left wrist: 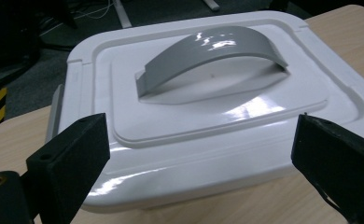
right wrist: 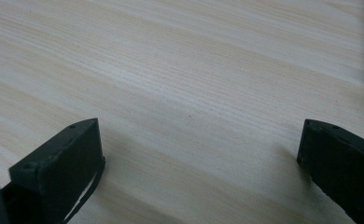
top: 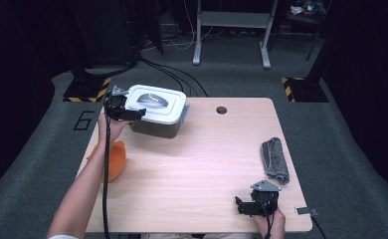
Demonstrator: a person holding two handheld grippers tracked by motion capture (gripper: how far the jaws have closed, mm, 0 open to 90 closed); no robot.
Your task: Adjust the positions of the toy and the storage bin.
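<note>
The left hand-held gripper [left wrist: 201,154] hovers with jaws wide at the white lid [left wrist: 208,93] of the grey box [top: 157,127] at the desk's [top: 202,169] far-left corner; the right hand-held gripper [right wrist: 201,158] rests wide over bare wood.

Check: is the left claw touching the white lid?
Apart. The left gripper view shows the left claw open, both jaws short of the white lid, with glossy rim visible between them.

High view: fixed overhead, facing forward and down across the pale wooden table [top: 202,159]. Left gripper view: close, angled down on the white-lidded grey plastic box [left wrist: 208,116], shared with high view [top: 157,107]. Right gripper view: low, near tabletop [right wrist: 194,84].
</note>
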